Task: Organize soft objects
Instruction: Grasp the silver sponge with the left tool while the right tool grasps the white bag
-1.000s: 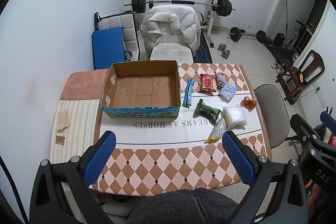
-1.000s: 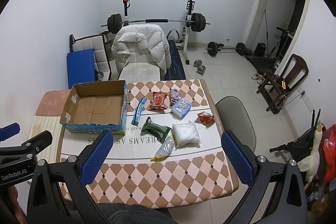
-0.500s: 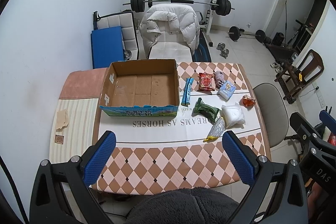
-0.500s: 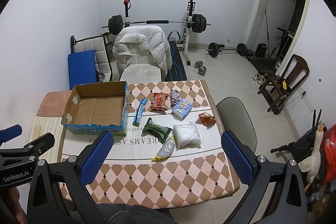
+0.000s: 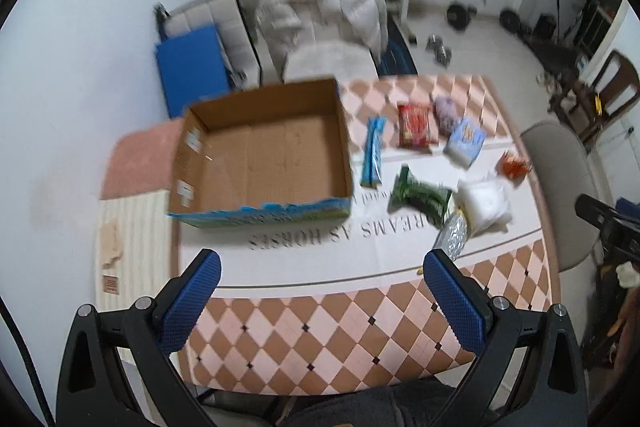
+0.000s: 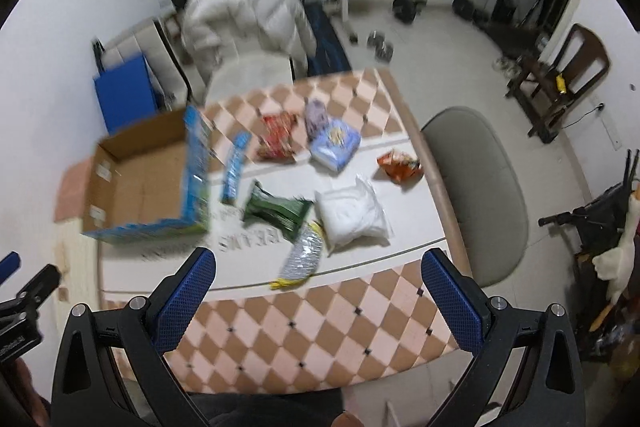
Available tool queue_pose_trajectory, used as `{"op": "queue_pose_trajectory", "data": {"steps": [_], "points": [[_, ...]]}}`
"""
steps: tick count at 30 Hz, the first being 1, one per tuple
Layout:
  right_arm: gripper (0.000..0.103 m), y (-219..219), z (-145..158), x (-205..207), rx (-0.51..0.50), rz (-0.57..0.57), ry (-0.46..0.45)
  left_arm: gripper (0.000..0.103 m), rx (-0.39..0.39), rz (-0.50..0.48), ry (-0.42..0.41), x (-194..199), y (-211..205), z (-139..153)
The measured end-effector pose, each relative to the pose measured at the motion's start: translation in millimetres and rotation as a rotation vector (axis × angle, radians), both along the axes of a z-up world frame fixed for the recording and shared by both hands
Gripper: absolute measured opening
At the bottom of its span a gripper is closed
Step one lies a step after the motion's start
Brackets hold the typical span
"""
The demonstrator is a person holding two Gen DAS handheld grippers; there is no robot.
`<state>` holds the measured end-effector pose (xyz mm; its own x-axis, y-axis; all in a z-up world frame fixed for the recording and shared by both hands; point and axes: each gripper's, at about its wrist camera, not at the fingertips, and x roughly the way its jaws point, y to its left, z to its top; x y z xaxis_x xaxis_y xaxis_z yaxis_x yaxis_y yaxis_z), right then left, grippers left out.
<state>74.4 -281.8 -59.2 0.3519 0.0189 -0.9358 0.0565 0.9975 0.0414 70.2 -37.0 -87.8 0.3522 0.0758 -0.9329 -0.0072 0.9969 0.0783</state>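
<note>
Nearest, the left gripper [image 5: 320,291] and right gripper [image 6: 318,289] both hang over the near edge of the table [image 6: 320,327], jaws spread wide and empty. Beyond them the soft packets lie loose on the right half: a silver pouch [image 6: 303,257], white bag [image 6: 352,215] and green packet [image 6: 278,211], with smaller ones farther back. The empty cardboard box [image 5: 260,163] sits left. Best to start with the nearest pouch, pinching its middle. Motion blur makes every label unreadable.

Right gripper [image 6: 318,289] gapes above table [image 6: 304,331]; cardboard box [image 6: 140,179] sits left.
</note>
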Motion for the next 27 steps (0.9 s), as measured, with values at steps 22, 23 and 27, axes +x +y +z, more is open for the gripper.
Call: {"op": "queue_pose_trajectory", "data": {"steps": [22,23,27], "points": [[0.102,-86,-351,139,-0.017,0.085,0.598,0.101,-0.073,-0.262,0.495,98,-151,-253],[0.102,-96,-353,133,0.000,0.072,0.606,0.101,-0.078,-0.277,0.505,100,-158,-259],[0.102,-123,-360,117,0.072,0.048,0.623,0.101,-0.055,-0.326,0.551,109,-187,-293]]}}
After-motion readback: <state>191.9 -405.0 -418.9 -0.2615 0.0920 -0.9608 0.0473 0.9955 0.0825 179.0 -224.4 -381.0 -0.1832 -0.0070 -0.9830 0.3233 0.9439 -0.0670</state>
